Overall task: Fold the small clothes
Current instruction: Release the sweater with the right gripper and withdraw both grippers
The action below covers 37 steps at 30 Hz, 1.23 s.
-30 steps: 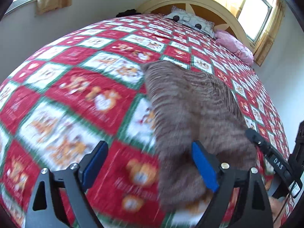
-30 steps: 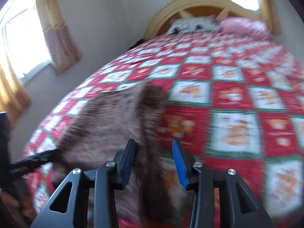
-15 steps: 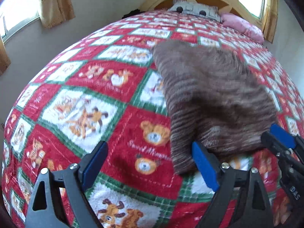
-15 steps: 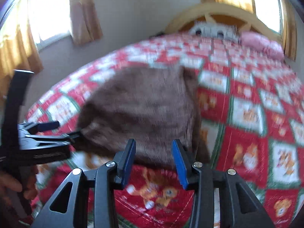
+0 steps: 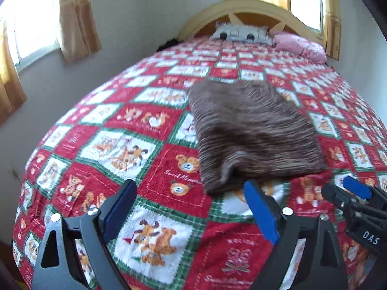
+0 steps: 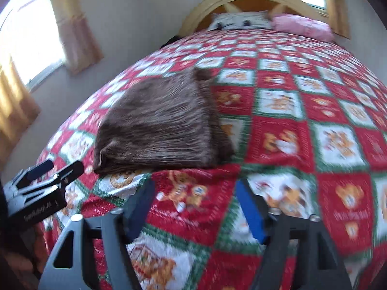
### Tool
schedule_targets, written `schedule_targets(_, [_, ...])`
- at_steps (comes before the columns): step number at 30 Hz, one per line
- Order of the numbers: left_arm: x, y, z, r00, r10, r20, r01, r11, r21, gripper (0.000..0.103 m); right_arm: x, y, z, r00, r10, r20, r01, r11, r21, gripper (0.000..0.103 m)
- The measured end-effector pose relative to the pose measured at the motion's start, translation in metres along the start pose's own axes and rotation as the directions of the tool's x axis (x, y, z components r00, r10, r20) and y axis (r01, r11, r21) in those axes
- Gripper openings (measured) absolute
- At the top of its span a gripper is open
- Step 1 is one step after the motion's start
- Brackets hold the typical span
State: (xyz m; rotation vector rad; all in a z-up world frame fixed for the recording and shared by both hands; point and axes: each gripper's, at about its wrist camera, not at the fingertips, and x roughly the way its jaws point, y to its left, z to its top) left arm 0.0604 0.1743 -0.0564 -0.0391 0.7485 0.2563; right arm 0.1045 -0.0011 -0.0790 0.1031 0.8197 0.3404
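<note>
Brown striped knit garment [image 5: 251, 135] lies folded in a flat, roughly rectangular bundle on the red, white and green teddy-bear bedspread [image 5: 125, 145], toward the foot of the bed, with a grey pillow [image 5: 241, 32] and a pink pillow [image 5: 300, 44] far off at the yellow headboard [image 5: 254, 7]. Left tool [image 5: 191, 207] hovers just short of the bundle's near edge with its blue-padded fingers spread wide and nothing between them. Right tool [image 6: 196, 205] likewise stands apart and empty, short of the garment's near edge.
</note>
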Motion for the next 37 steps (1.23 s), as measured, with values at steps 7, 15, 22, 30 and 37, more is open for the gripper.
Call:
schedule_targets(7, [-0.031, -0.010, -0.015, 0.995, 0.010, 0.100, -0.015, 0.999, 0.047, 0.102, -0.035, -0.014, -0.015, 1.000, -0.022, 0.022, 0.020, 0.994, 0.109, 0.072])
schedule_targets(15, [-0.057, -0.022, -0.031, 0.994, 0.005, 0.106, -0.015, 0.995, 0.095, 0.102, -0.082, 0.000, -0.019, 0.993, -0.065, 0.099, 0.058, 0.996, 0.070, 0.072])
schedule_targets(22, [-0.093, -0.026, -0.022, 0.986, -0.001, 0.169, -0.012, 0.997, 0.077, 0.103, -0.145, 0.022, -0.011, 0.950, -0.079, 0.301, 0.074, 0.997, 0.028, 0.072])
schedule_targets(30, [-0.138, -0.011, -0.001, 0.942, 0.023, 0.336, -0.024, 1.000, 0.000, 0.103, -0.192, 0.041, -0.015, 0.859, -0.094, 0.504, 0.107, 0.994, 0.003, 0.079])
schedule_targets(37, [-0.141, -0.003, 0.003, 0.929, 0.040, 0.368, -0.039, 0.999, -0.011, 0.103, -0.199, 0.039, -0.017, 0.843, -0.090, 0.530, 0.097, 0.995, 0.016, 0.080])
